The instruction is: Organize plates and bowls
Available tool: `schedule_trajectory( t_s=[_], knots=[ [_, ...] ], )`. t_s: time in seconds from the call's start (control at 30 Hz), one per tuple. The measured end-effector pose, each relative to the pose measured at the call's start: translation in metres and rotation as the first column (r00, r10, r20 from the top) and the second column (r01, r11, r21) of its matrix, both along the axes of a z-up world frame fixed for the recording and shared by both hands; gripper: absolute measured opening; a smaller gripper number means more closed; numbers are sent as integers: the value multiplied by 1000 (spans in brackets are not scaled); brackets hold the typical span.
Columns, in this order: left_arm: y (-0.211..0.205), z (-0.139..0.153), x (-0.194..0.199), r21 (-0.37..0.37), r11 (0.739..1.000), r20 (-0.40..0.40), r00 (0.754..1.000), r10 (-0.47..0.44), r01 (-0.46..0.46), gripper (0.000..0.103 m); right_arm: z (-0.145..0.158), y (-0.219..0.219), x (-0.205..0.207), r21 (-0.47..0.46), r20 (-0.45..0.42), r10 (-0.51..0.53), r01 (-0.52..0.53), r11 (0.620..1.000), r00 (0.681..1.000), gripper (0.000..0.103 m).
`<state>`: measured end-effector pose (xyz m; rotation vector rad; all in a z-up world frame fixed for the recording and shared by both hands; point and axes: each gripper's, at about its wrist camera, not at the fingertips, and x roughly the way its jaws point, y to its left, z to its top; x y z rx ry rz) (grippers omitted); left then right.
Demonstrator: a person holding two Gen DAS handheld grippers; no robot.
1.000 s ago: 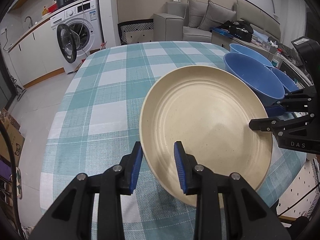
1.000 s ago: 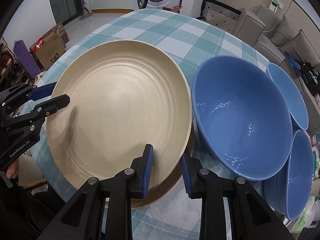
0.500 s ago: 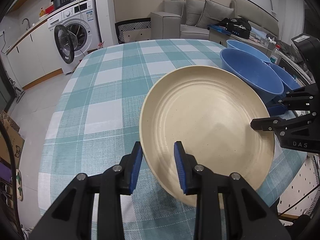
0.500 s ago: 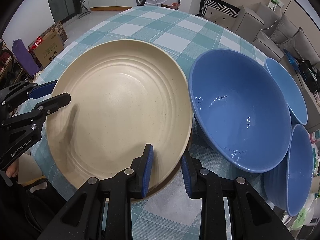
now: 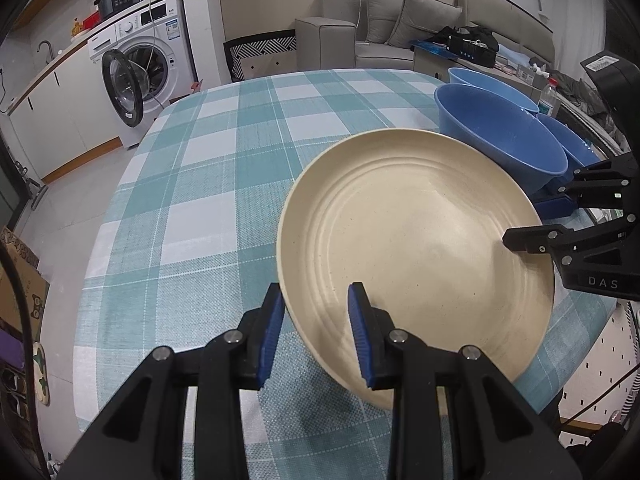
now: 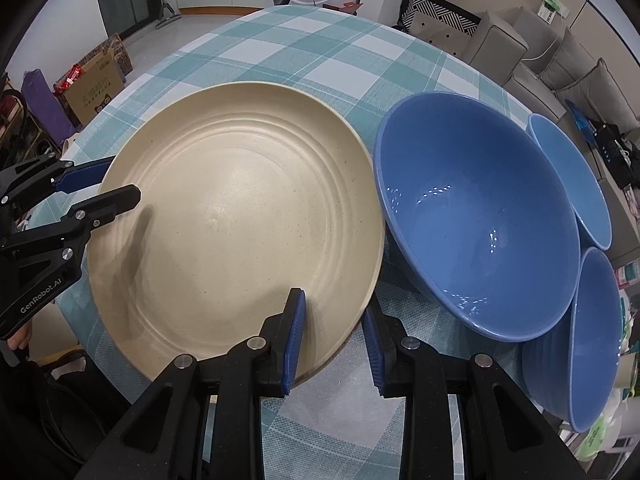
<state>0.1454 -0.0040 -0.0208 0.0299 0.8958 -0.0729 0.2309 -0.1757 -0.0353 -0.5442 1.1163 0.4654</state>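
Teal-and-white checked cloth covers the table (image 5: 208,184), washing machine (image 5: 140,76) far left, grey sofa (image 5: 400,20) behind; from the left wrist view, the left gripper (image 5: 316,332) straddles the near-left rim of the large round cream plate (image 5: 412,252), blue pads either side of the edge with a gap showing, so parted, not clamped as far as I can tell; the right gripper (image 5: 536,220) straddles the plate's right rim the same way; behind it sits the big blue bowl (image 5: 500,140).

Switch to the right wrist view; the right gripper (image 6: 334,340) has its pads astride the plate's (image 6: 240,216) near rim, daylight between pad and rim, so loose; the left gripper (image 6: 98,186) brackets the far-left edge; the big blue bowl (image 6: 476,216) sits just beside the plate on the right, two more blue bowls (image 6: 568,184) (image 6: 592,340) crowded behind it.

Risks, in my judgement; a lift with unclamped pads lets the plate slip or tip; sliding it right knocks the bowl; the plate's near edge seems close to the table's edge, so a nudge toward us could drop it; open room lies far and left across the cloth.
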Motion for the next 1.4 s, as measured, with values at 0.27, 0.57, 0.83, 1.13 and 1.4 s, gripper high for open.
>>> schedule_trajectory(
  t_s=[0.27,0.57,0.83,1.13,1.4],
  knots=[
    [-3,-3,1,1,1000,-15,1000,-11,11,30,-7,4,-1,-57,24,10,-9,998,1000,32],
    [-6,-5,1,10,1000,-18,1000,-21,21,32,-15,3,5,-65,7,12,-12,998,1000,32],
    [-7,-5,0,16,999,-22,999,-29,29,35,-16,7,9,-88,-13,28,-29,996,1000,34],
    [-9,-5,-1,33,998,-36,998,-44,45,35,-17,10,7,-116,-34,53,-57,992,998,34],
    [-9,-6,-1,29,998,-35,998,-51,52,37,-17,9,7,-111,-34,52,-55,992,998,34]
  ],
)
